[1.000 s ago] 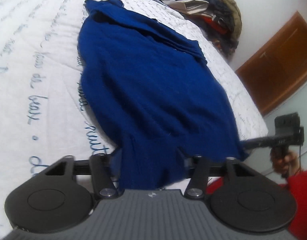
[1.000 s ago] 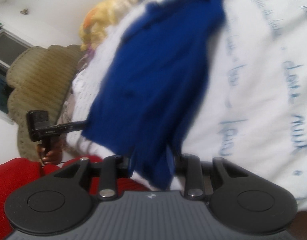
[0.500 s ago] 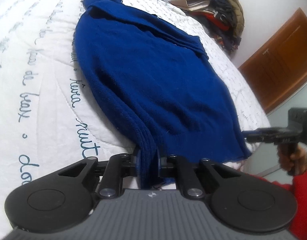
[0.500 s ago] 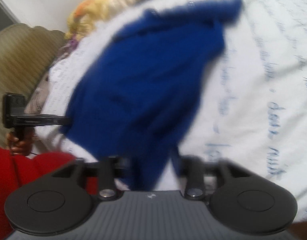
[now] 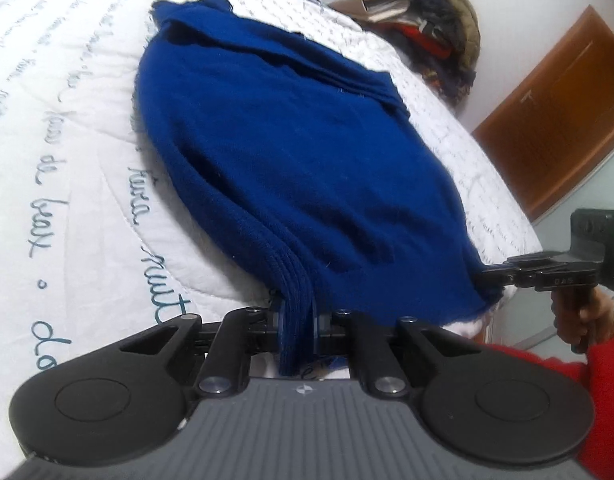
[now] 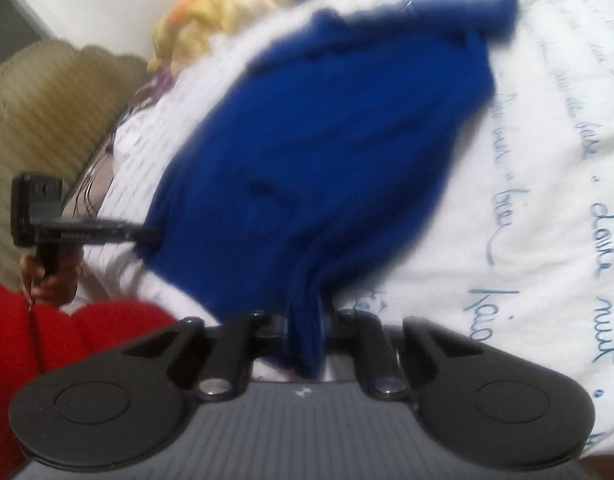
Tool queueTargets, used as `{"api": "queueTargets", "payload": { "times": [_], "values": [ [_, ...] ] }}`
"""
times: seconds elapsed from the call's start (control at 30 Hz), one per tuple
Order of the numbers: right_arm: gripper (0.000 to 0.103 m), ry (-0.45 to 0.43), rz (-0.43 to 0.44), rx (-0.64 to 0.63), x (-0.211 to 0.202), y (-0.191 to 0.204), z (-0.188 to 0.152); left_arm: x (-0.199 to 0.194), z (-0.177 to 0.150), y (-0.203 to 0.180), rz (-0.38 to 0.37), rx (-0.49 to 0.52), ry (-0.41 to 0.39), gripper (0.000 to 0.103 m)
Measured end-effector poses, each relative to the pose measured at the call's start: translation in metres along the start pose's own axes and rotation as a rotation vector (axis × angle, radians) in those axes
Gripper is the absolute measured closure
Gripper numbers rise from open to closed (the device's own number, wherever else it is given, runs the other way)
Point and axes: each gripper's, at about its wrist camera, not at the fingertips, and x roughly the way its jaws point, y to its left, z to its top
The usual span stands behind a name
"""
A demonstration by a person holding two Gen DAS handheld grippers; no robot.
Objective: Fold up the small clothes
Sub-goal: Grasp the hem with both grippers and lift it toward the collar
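A dark blue knit garment lies spread on the white quilted bedspread with blue script; it also shows in the right wrist view. My left gripper is shut on the ribbed hem at the garment's near left corner. My right gripper is shut on the hem at the near right corner. Each gripper shows in the other's view, the right gripper and the left gripper, each at the garment's edge. The right wrist view is blurred.
A pile of clothes sits past the bed's far end, a wooden door to the right. A beige padded headboard and yellow bundle lie left in the right wrist view. My red sleeve is near.
Both grippers have closed on the hem, which is now bunched narrow between the jaws. The garment has been drawn toward me along the bed edge.
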Motion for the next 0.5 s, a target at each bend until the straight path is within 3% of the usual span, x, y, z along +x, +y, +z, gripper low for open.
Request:
{"api": "queueTargets", "payload": {
  "times": [0.23, 0.5],
  "values": [
    [0.091, -0.235, 0.018, 0.04, -0.038, -0.001, 0.023, -0.036, 0.023, -0.02, -0.004, 0.052, -0.178, 0.092],
    [0.091, -0.407, 0.013, 0.009, -0.054, 0.012, 0.059, -0.06, 0.059, -0.04, 0.037, 0.078, -0.301, 0.092]
  ]
}}
